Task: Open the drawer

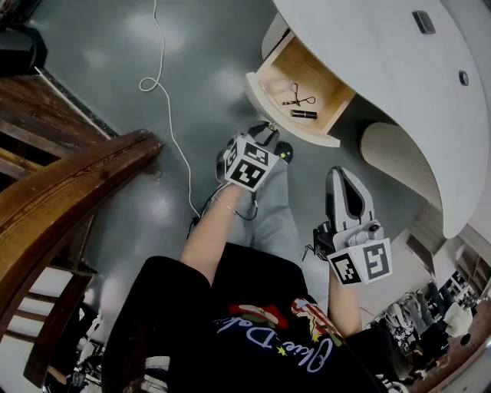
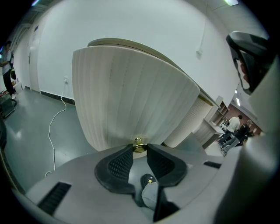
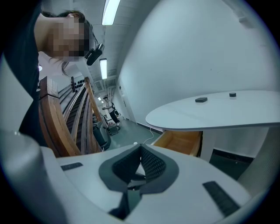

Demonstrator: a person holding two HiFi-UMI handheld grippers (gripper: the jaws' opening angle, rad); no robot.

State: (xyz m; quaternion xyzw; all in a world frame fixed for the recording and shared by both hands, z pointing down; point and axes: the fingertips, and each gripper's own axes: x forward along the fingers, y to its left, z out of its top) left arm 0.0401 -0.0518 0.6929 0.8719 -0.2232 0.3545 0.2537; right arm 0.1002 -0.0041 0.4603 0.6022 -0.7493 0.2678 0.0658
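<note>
The wooden drawer (image 1: 328,115) of the white curved desk (image 1: 383,54) stands pulled out, with an eyelash curler (image 1: 299,98) and a dark tube (image 1: 304,114) inside. My left gripper (image 1: 270,137) is at the drawer's front. In the left gripper view the ribbed cream drawer front (image 2: 131,96) fills the picture. Its brass knob (image 2: 139,142) sits at my left gripper (image 2: 140,149), the tips against either side of it. My right gripper (image 1: 343,176) hangs lower right, away from the drawer, and its pads meet with nothing between them (image 3: 140,151). The open drawer (image 3: 181,142) shows beyond it.
A curved wooden stair rail (image 1: 69,192) runs along the left. A white cable (image 1: 165,92) trails over the grey floor. The desk's ribbed pedestal (image 1: 395,157) stands right of the drawer. The person's shoe (image 1: 284,151) is below the drawer. Two small dark items (image 1: 423,21) lie on the desk.
</note>
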